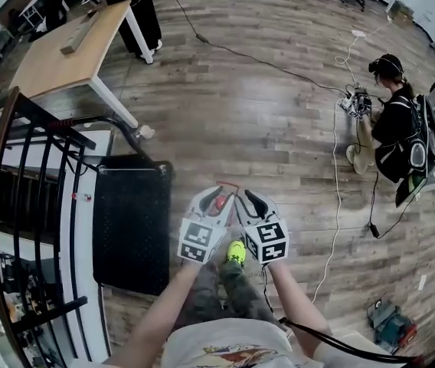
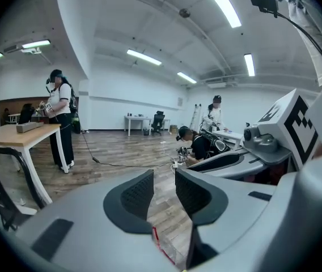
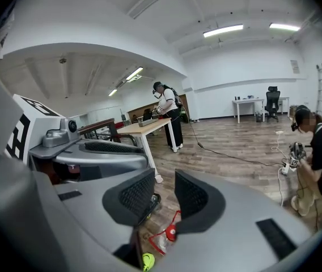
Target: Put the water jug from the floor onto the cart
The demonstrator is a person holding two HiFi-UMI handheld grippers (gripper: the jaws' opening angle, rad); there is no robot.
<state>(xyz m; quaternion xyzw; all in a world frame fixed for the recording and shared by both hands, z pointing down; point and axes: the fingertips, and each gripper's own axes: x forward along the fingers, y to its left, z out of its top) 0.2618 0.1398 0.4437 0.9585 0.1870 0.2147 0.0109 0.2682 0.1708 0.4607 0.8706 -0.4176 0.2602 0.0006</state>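
The water jug stands on the wood floor just ahead of my feet; only its red cap and red handle show between the two grippers. In the right gripper view its red cap and clear body lie below the jaws. A red edge of the jug shows under the left jaws. My left gripper and right gripper hover side by side over it, both open with nothing between the pads. The black flat cart sits on the floor directly left of the jug.
A black metal rail runs along the far left beside the cart. A wooden table stands at the back left with a person next to it. Another person crouches at right among cables. My yellow-green shoe is behind the jug.
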